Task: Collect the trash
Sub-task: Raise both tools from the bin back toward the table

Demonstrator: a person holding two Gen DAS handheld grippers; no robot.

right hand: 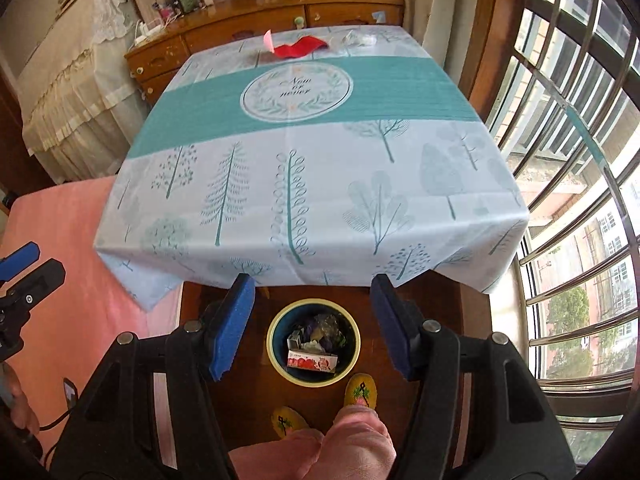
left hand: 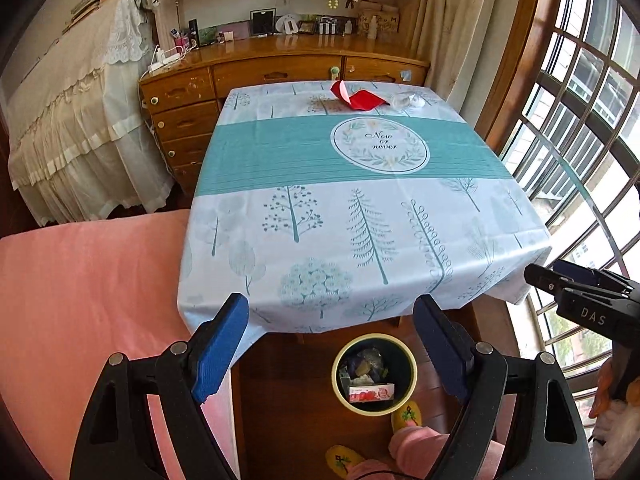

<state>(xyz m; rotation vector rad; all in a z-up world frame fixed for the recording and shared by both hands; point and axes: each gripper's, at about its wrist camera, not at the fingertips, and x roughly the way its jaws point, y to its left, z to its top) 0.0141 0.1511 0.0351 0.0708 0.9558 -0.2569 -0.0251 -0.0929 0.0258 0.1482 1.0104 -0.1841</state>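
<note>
Both grippers, left (left hand: 334, 312) & right (right hand: 314, 292), jaws apart, nothing between. Red wrapper (left hand: 362, 99) + clear plastic scrap (left hand: 405, 100) at worktop (left hand: 320, 184) far edge. Bin (left hand: 374, 374) on floor, near side, part-filled w/ trash.

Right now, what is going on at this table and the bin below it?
A person holds two claws, both open and empty, above a round yellow-rimmed trash bin on the wooden floor; the bin already holds wrappers and a small red-and-white carton. The left claw and right claw carry nothing. On the far end of the tree-print tablecloth, a red paper scrap and a crumpled clear wrapper remain to collect.
</note>
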